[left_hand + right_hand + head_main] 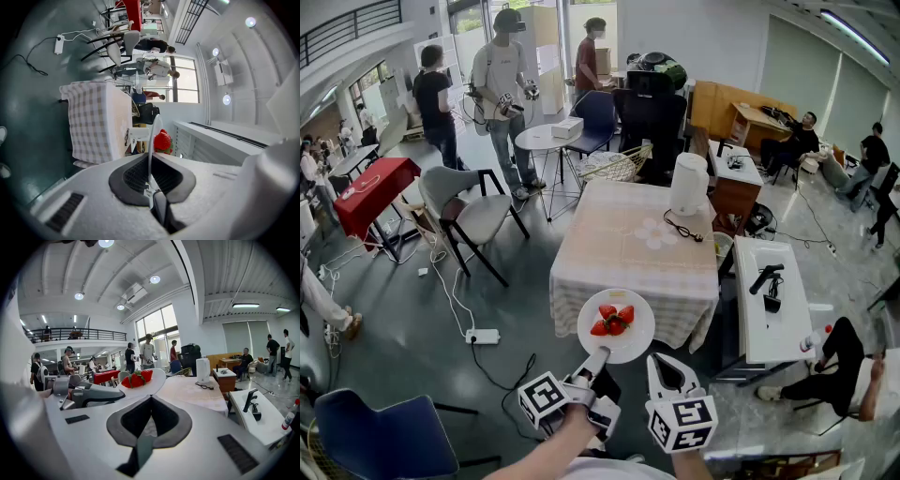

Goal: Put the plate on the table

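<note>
A white plate (630, 343) carrying red strawberries (612, 320) hangs just off the near edge of the table (619, 234), which has a checked cloth. My left gripper (598, 357) is shut on the plate's near rim. In the left gripper view the plate (153, 133) stands edge-on between the pads, with a strawberry (162, 139) beside it. My right gripper (654, 361) is just right of the plate, shut and holding nothing. In the right gripper view the plate (154, 379) sits beyond the right gripper (150, 398), and the left gripper (89, 394) shows at the left.
A white kettle (688, 184) with a black cord stands at the table's far right. A white bench (773, 300) with a black tool lies to the right, where a person sits on the floor. A grey chair (464, 211) and a power strip (482, 336) are to the left.
</note>
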